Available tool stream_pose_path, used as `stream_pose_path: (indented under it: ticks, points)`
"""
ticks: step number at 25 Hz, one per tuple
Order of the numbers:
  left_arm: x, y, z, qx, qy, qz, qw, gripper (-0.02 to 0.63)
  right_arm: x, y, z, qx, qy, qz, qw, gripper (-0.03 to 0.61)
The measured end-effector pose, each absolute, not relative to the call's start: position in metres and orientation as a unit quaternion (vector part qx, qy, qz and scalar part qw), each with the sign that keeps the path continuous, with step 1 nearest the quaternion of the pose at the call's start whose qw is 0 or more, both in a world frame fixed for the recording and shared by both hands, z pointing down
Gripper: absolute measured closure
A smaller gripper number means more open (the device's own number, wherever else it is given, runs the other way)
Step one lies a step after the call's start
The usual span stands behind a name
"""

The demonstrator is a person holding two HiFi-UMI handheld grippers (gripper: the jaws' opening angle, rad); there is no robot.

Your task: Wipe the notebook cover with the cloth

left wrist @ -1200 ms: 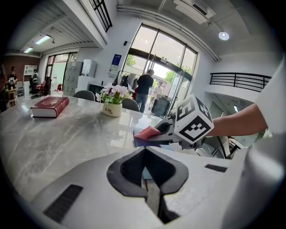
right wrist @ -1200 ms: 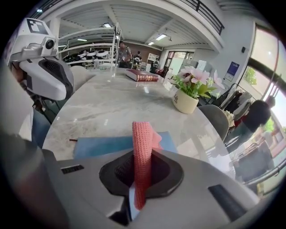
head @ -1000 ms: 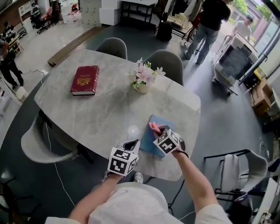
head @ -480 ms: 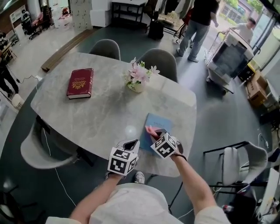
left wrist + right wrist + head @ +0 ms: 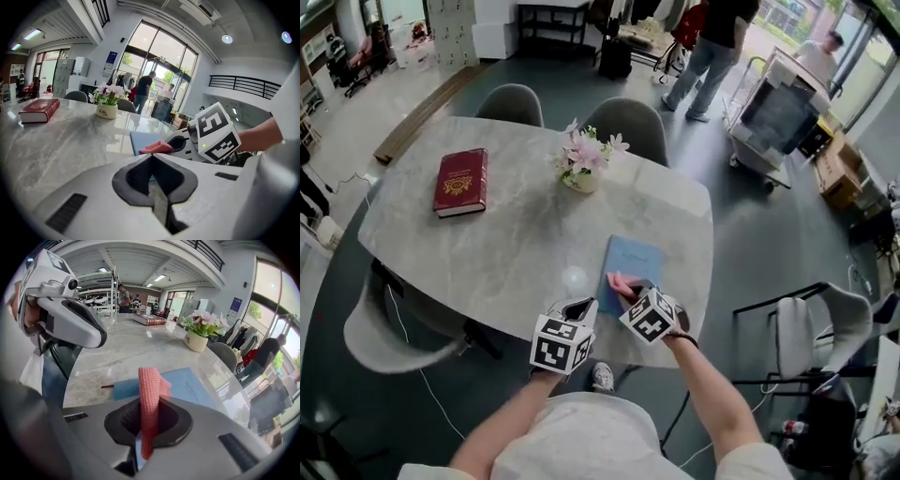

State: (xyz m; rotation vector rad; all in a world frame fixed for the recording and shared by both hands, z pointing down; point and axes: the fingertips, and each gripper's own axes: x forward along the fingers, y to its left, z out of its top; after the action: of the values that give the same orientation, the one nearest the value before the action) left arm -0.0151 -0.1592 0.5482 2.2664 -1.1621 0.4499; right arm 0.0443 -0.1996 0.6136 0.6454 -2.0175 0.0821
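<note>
A light blue notebook [image 5: 632, 263] lies on the marble table near its front right edge; it shows too in the right gripper view [image 5: 187, 385] and the left gripper view [image 5: 140, 140]. My right gripper [image 5: 630, 292] is shut on a pink knitted cloth [image 5: 149, 399], which it holds over the near end of the notebook; the cloth [image 5: 622, 282] sticks out ahead of the jaws. My left gripper [image 5: 578, 310] hovers just left of it above the table edge, shut with nothing between its jaws.
A dark red book [image 5: 460, 182] lies at the table's far left. A small vase of pink flowers [image 5: 582, 161] stands at the far middle. Grey chairs [image 5: 625, 126] ring the table [image 5: 506, 244]. People and a cart [image 5: 773, 114] stand beyond.
My right gripper has drawn the cloth back along the notebook towards the near edge. The left gripper has stayed put.
</note>
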Motion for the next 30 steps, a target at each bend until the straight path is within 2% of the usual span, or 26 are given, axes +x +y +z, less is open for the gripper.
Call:
stream_pose_path:
  ticks: [30]
  points:
    - [-0.031, -0.150, 0.550, 0.888, -0.332, 0.180, 0.263, 0.607, 0.024, -0.146, 0.615, 0.313, -0.808, 0.071, 0.494, 0.563]
